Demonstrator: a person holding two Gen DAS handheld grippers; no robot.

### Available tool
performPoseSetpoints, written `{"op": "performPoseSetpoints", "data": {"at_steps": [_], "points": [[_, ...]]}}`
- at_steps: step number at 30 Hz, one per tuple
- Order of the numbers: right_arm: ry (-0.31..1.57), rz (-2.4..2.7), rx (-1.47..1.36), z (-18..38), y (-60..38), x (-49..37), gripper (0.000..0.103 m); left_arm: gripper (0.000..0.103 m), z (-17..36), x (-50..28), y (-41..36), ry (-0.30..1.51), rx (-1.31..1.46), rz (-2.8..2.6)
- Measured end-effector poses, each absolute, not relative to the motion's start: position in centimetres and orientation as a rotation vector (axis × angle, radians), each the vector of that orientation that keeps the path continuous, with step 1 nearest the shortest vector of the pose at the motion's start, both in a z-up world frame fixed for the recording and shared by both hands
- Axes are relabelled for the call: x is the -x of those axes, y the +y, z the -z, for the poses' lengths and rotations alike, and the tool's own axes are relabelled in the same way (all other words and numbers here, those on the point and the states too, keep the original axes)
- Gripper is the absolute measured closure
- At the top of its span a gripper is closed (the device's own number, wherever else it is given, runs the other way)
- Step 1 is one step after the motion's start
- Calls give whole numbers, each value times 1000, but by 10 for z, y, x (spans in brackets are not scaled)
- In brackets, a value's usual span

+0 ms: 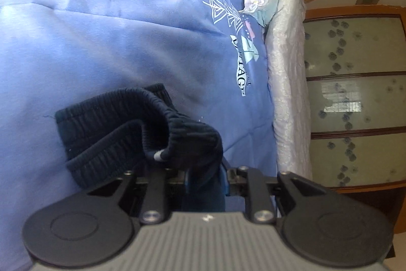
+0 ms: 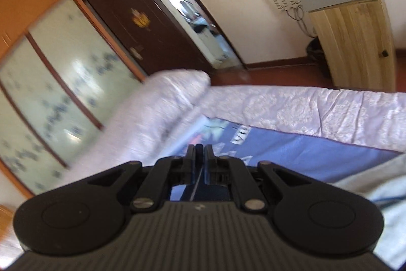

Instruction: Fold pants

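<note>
Left wrist view: left gripper [image 1: 203, 169] clamped on dark navy pants [image 1: 132, 128]; ribbed waistband bunched just ahead, draping left over blue blanket [image 1: 114, 29]. Patterned cabinet [image 1: 355, 98] off right.

Right wrist view: right gripper [image 2: 200, 151] jaws nearly together, pinching thin dark fabric edge, apparently same pants; blue blanket beneath, pale quilt [image 2: 304, 108] beyond.

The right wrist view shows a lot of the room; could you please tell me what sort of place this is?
Most likely a home bedroom: a bed under a blue blanket, a wardrobe with frosted floral panels, and a wooden cabinet.
</note>
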State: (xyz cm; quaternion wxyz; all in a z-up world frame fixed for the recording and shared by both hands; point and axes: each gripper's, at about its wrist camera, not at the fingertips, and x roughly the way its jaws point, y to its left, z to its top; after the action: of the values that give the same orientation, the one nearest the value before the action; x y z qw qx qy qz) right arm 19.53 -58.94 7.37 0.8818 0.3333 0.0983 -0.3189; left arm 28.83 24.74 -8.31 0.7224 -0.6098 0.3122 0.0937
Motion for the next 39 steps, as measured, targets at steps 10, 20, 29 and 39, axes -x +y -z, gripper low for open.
{"op": "performPoseSetpoints", "data": {"at_steps": [10,20,29,39], "points": [[360,437,-415,-6,-520,-225,38,57,90,-309,227,689,1173,-66],[567,101,-620,40,-454,-173,53,56,107,-212,248,698,1204,35],[415,347,-780,45,-556,-124,56,41,121,-242,241,739,1185,10],[497,520,-895,65,-599,-195,55,99,142,-256,234,767,1163,-141]]}}
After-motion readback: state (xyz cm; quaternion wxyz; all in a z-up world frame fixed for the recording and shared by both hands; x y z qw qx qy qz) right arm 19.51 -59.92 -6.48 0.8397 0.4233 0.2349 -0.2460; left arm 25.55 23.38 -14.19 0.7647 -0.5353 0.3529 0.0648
